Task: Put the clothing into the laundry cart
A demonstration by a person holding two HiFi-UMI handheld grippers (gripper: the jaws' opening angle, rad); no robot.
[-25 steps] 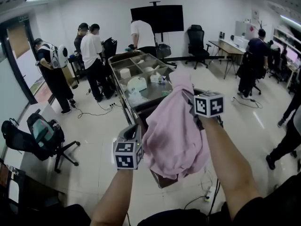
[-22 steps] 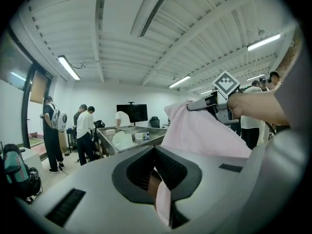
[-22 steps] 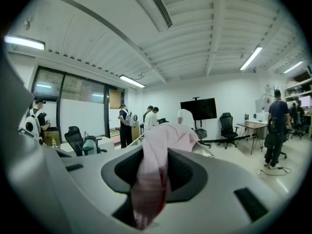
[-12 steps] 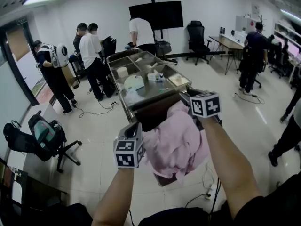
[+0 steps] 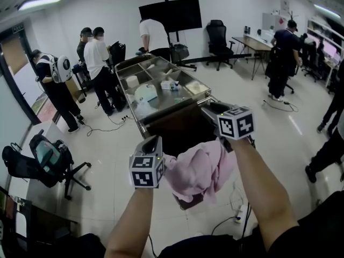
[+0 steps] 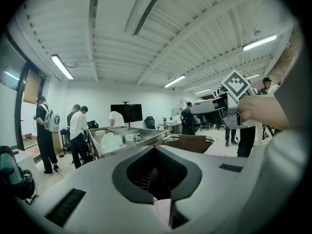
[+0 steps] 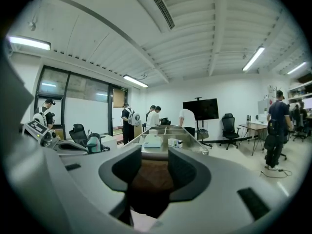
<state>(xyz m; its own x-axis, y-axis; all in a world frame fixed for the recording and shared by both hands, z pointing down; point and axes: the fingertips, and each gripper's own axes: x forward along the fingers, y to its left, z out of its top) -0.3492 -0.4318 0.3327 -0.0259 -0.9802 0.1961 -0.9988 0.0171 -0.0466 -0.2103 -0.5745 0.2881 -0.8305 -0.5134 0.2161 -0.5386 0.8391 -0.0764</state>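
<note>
A pink garment (image 5: 199, 168) hangs bunched between my two grippers, over the near end of the laundry cart's dark brown bag (image 5: 180, 128). My left gripper (image 5: 155, 143) is shut on the garment's edge; pink cloth (image 6: 163, 211) shows low between its closed jaws (image 6: 156, 155). My right gripper (image 5: 208, 108) is above and right of the bundle. Its jaws have just been opening and now stand apart (image 7: 154, 167) with the brown bag showing through the gap. A pale fold of cloth (image 7: 141, 222) lies below them, not pinched.
The cart's steel top (image 5: 161, 87) holds trays with white items. Several people stand beyond it at the back left and by a black screen (image 5: 169, 15). A chair with a backpack (image 5: 45, 157) is at left. Cables and a power strip (image 5: 239, 219) lie on the floor.
The garment, held high and spread by the right gripper earlier, has dropped into a low bundle over the bag. The right jaws let it go; the left still grips it.
</note>
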